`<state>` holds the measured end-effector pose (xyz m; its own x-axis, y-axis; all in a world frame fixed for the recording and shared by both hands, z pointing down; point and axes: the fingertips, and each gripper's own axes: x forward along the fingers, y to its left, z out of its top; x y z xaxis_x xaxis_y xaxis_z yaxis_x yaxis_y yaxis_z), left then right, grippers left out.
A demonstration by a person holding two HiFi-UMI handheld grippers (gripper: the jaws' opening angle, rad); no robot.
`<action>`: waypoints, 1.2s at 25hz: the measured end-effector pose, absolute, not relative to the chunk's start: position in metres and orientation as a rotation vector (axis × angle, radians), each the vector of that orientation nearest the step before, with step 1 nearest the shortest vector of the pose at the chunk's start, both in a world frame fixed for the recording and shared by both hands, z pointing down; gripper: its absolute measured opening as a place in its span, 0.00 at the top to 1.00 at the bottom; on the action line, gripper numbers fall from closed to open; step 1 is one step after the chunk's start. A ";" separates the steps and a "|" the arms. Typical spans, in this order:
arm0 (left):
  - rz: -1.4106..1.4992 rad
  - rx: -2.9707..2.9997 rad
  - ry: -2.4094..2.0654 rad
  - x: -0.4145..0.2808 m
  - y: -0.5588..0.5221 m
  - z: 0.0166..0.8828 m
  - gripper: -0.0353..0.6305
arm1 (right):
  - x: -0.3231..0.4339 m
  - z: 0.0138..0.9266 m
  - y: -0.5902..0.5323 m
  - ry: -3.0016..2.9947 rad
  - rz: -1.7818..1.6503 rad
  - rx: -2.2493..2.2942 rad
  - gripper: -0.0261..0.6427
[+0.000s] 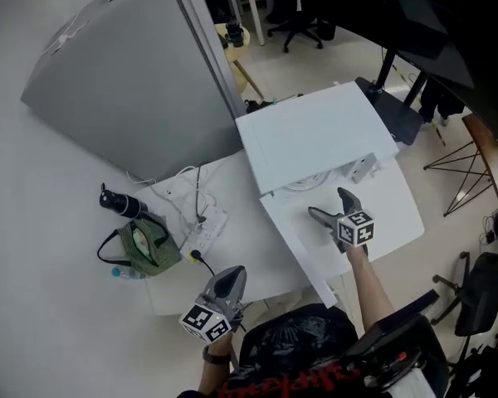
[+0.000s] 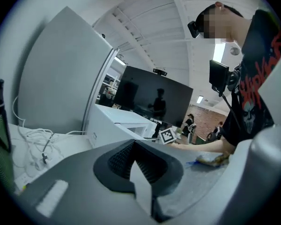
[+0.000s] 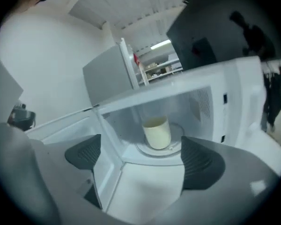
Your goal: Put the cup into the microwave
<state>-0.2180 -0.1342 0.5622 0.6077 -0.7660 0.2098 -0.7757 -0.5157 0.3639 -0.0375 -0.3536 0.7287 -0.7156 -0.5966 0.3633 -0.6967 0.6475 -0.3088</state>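
A cream cup (image 3: 157,131) stands upright on the glass turntable inside the white microwave (image 1: 315,131). The microwave's door (image 1: 303,259) is swung open towards me. My right gripper (image 1: 326,203) hovers in front of the opening, and in the right gripper view this gripper (image 3: 143,158) is open with nothing between its pads; the cup lies beyond them. My left gripper (image 1: 235,272) is shut and empty near the table's front edge, left of the door. In the left gripper view the left gripper (image 2: 136,165) has its pads together.
On the white table (image 1: 241,247) lie a power strip with white cables (image 1: 203,226), a green bag (image 1: 145,247) and a black cylinder (image 1: 120,203). A grey partition (image 1: 124,73) rises behind. A dark bottle (image 2: 0,125) stands at the left.
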 end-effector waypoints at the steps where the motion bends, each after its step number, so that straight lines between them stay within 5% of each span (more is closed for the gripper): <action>1: 0.031 2.386 -1.262 -0.216 -0.143 0.560 0.94 | -0.047 0.748 -0.375 -2.625 0.683 1.035 0.15; 5: -0.024 2.295 -1.312 -0.191 -0.171 0.558 0.94 | -0.083 0.786 -0.447 -2.538 0.530 0.987 0.13; 10: 0.064 2.227 -1.322 -0.176 -0.175 0.576 0.94 | -0.105 0.806 -0.495 -2.423 0.308 1.016 0.32; 19: -0.039 2.306 -1.290 -0.166 -0.186 0.565 0.94 | -0.054 0.776 -0.403 -2.498 0.392 1.020 0.32; 25: -0.066 2.387 -1.129 -0.142 -0.185 0.561 0.94 | 0.027 0.686 -0.330 -2.528 0.378 1.150 0.32; 30: -0.095 2.412 -1.101 -0.141 -0.181 0.567 0.94 | 0.060 0.566 -0.378 -2.548 0.126 1.204 0.32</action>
